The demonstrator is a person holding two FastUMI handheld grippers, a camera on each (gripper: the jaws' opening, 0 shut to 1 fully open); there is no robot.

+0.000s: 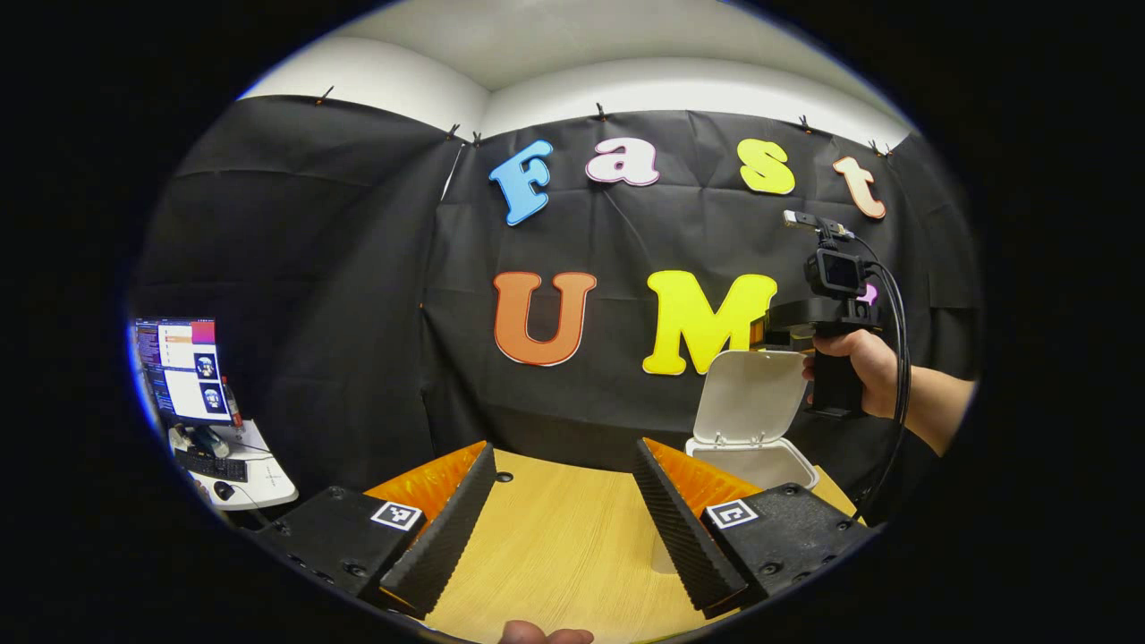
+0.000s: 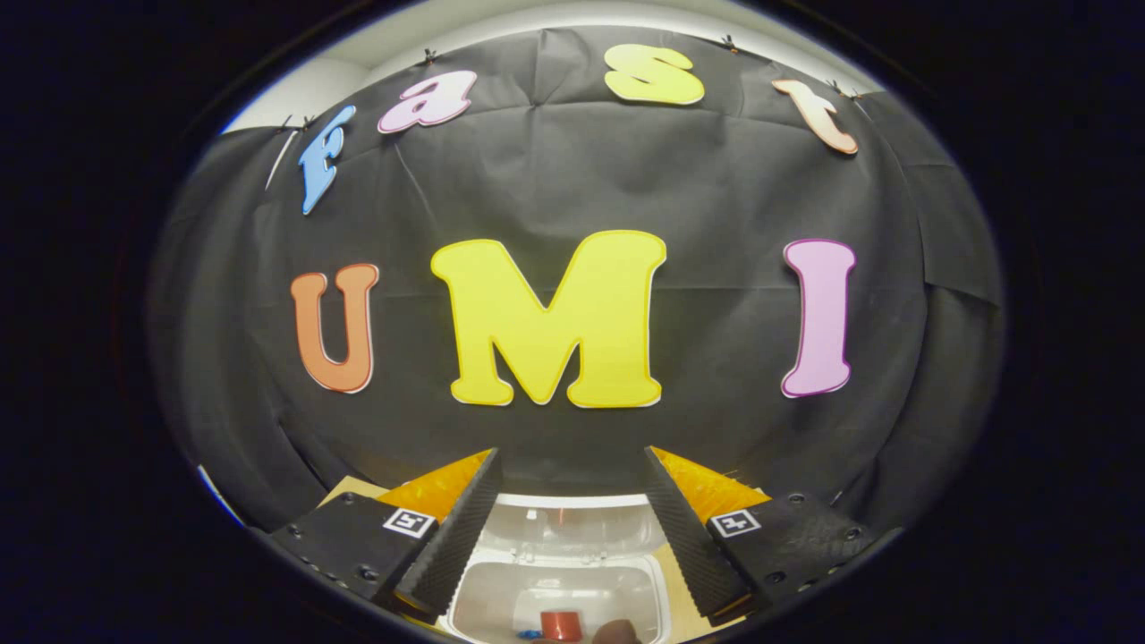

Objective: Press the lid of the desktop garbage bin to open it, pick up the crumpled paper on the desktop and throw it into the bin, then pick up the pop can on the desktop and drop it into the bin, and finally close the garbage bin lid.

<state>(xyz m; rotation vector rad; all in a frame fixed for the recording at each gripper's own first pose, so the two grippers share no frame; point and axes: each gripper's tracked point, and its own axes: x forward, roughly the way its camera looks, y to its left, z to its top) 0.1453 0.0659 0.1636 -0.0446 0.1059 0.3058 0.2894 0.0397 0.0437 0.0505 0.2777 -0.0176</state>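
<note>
A: Two grippers, both with fingers spread wide and gripping nothing. Starting at the left of the left gripper view, what do you see?

B: A side desk (image 1: 259,483) with a monitor (image 1: 183,368), keyboard (image 1: 213,465) and mouse (image 1: 224,490). Then the left gripper (image 1: 565,528), low over the bare wooden table (image 1: 555,546), jaws far apart with only tabletop between them.

A: And the bin?

B: To the right, beyond the left gripper's right finger: a white bin (image 1: 760,461) with its lid (image 1: 750,396) standing upright, open. Just right of the lid, a hand (image 1: 850,362) holds the right gripper (image 1: 783,335) up above the bin.

A: From the right gripper view?

B: The right gripper (image 2: 568,528) hangs directly above the bin (image 2: 559,586), looking down into the opening between its spread fingers. The raised lid (image 2: 572,528) sits at the far side. Inside, at the bottom, lies a red can (image 2: 562,624), well below the fingers and not touched by them. A small blue thing lies beside the can; I cannot tell what it is
</note>
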